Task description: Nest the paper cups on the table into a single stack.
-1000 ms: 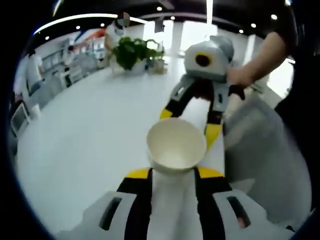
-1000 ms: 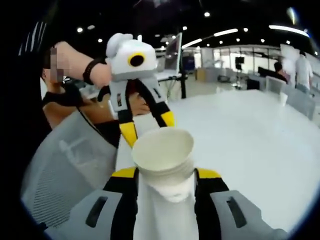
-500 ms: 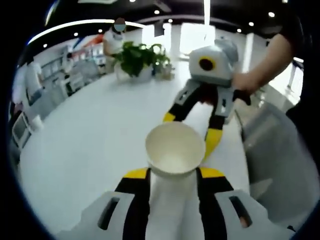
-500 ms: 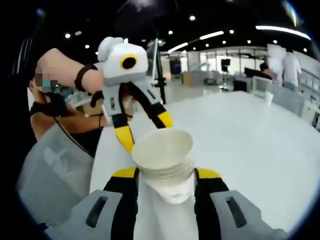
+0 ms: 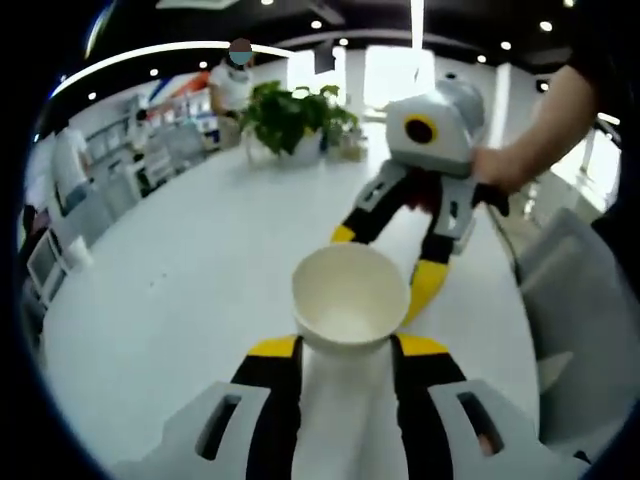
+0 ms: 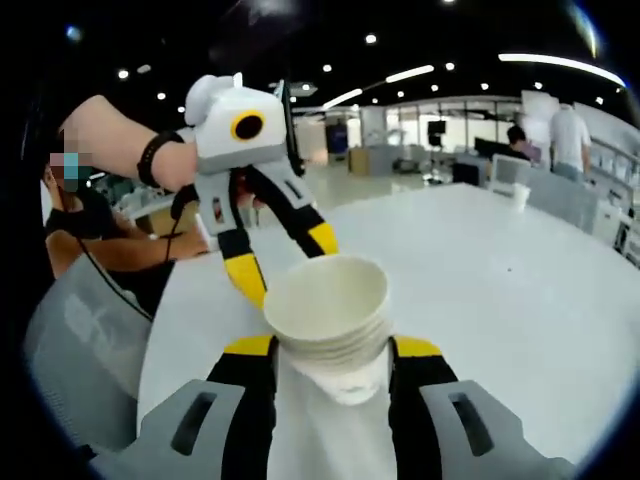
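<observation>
Left gripper (image 5: 348, 345) pinches single paper cup (image 5: 350, 297) between yellow-tipped jaws, mouth open toward camera, held above white table (image 5: 180, 290). Right gripper (image 6: 328, 345) clamps stack of nested cups (image 6: 328, 310), several rims layered, also lifted off table. Each gripper faces other across short gap: right gripper beyond single cup in left gripper view, left gripper beyond stack, slightly left, in right gripper view. Potted plant (image 5: 293, 113) at far table end.

no readable text, labels, brands or numbers anywhere, paper cups plain white with no print, gripper bodies unmarked, background signs too blurred to make out
</observation>
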Available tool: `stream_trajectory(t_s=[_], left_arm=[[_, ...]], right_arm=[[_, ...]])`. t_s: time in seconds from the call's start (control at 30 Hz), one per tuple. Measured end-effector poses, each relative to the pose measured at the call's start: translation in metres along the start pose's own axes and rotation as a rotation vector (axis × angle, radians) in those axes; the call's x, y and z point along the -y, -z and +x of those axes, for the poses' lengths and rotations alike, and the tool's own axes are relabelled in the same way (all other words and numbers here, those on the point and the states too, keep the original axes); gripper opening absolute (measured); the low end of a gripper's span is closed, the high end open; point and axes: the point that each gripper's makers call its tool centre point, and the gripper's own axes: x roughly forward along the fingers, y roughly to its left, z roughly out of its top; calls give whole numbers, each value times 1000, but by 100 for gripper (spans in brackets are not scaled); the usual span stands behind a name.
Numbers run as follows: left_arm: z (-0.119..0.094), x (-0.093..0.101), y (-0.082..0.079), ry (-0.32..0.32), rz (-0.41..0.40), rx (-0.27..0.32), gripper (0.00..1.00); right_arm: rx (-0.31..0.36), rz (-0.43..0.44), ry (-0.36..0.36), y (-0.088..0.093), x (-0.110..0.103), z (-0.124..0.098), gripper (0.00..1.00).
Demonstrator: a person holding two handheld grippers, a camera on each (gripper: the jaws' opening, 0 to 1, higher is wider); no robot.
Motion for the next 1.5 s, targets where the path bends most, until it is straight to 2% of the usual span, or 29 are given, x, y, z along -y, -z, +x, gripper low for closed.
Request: stream_trajectory(t_s=[0.17, 0.3, 0.6, 0.7, 0.83, 0.9, 0.97, 1.1, 1.2, 1.27, 1.33, 1.37, 1.5], left_arm=[[7, -10, 2, -6, -32, 2, 37], [9, -16, 0, -6, -45, 14, 37], [6, -17, 0, -11, -68, 10, 35], [-4, -16, -2, -29, -73, 21, 34], [-27, -14, -5, -81, -62, 50, 32], [-41, -13, -11, -121, -93, 112, 32], [-56, -8, -13, -139, -138, 166, 35], [-79, 7, -9, -168, -169, 203, 44], [-96, 21, -2, -188, -214, 224, 53], [-104, 30, 5, -202, -257, 225, 61], [-108, 36, 19, -217, -303, 189, 75], [-111, 39, 21, -218, -293, 195, 79], [-129, 55, 26, -236, -281, 210, 83]], right_arm=[[8, 35, -9, 3, 9, 5, 40], [4, 29, -8, 3, 16, 5, 40], [3, 36, 5, 4, 17, 1, 42], [-10, 47, 26, 10, 17, -11, 47], [-18, 45, 69, 14, 15, -39, 47], [-9, 50, 89, 15, 11, -57, 47], [-8, 42, 105, 17, 4, -73, 47], [4, 34, 142, 14, -8, -99, 53], [31, 38, 180, 11, -18, -116, 60], [35, 50, 185, 10, -26, -121, 68], [44, 36, 188, 10, -36, -129, 71], [44, 32, 194, 12, -39, -133, 74], [36, 38, 212, 13, -48, -148, 88]])
